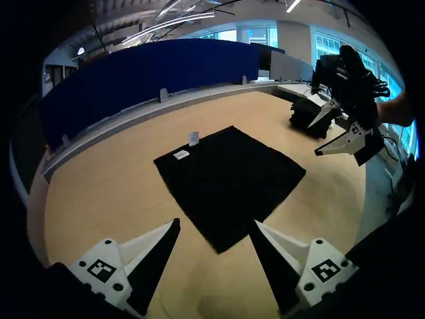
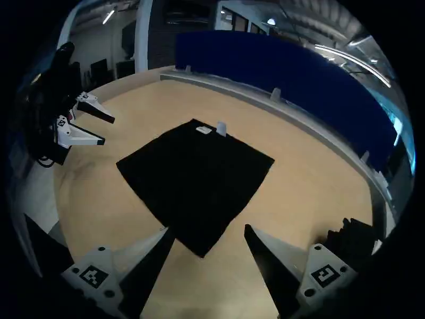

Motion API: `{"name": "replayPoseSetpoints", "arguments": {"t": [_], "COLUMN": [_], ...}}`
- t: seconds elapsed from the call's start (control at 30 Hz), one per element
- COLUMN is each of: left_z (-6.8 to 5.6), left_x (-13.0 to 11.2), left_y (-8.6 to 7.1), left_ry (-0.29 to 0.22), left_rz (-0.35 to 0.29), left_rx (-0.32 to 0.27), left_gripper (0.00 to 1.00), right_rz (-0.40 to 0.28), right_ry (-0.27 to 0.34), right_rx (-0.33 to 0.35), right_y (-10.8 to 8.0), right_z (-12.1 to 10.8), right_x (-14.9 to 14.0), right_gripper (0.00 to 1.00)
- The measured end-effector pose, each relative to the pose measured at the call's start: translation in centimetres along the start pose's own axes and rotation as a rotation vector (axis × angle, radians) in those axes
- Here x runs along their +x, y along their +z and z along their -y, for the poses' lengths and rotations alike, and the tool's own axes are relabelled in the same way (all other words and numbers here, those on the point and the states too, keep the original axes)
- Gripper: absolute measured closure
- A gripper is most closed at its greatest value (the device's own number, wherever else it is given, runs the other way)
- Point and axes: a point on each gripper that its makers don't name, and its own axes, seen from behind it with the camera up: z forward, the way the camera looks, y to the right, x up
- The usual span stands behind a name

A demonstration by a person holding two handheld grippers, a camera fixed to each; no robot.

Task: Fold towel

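A black towel (image 1: 228, 186) lies spread flat on the light wooden table (image 1: 106, 181), with a white tag (image 1: 181, 154) near its far corner. My left gripper (image 1: 215, 239) hovers open just before the towel's near corner, nothing between its fingers. At the right of this view, the right gripper (image 1: 312, 140) hangs open above the table beyond the towel's right corner. In the right gripper view the towel (image 2: 196, 181) lies ahead of my open right gripper (image 2: 209, 239), whose fingers frame the towel's near corner. The left gripper (image 2: 108, 130) stands open at the far left.
A long blue partition (image 1: 159, 74) runs behind the table's far edge, also visible as the partition (image 2: 297, 74). A black folded stack (image 1: 305, 114) sits on the table at the right, near the right gripper (image 2: 353, 236). A hand (image 1: 396, 111) holds the right gripper.
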Motion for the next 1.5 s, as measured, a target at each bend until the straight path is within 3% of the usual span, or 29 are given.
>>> {"name": "replayPoseSetpoints", "arguments": {"t": [0.57,1.0,1.2,1.5], "left_z": [-0.8,-1.3,-1.3,-1.3], "left_x": [-5.2,-7.1,-7.3,-7.5], "left_y": [4.1,5.6,5.8,6.0], "left_ry": [0.005,-0.003,-0.022,-0.002], "left_rz": [0.107,0.154,0.180,0.187], "left_rx": [-0.031,-0.044,-0.046,-0.029], "left_gripper": [0.07,0.07,0.19,0.36], "right_rz": [0.054,0.079,0.094,0.094], "right_ry": [0.035,0.012,0.018,0.042], "right_rx": [0.013,0.021,0.036,0.062], "right_y": [3.7,4.8,5.0,4.8], "right_z": [0.0,0.3,0.8,1.1], "right_x": [-4.0,-5.7,-6.6,-7.2], "right_gripper": [0.00,0.00,0.06,0.27]}}
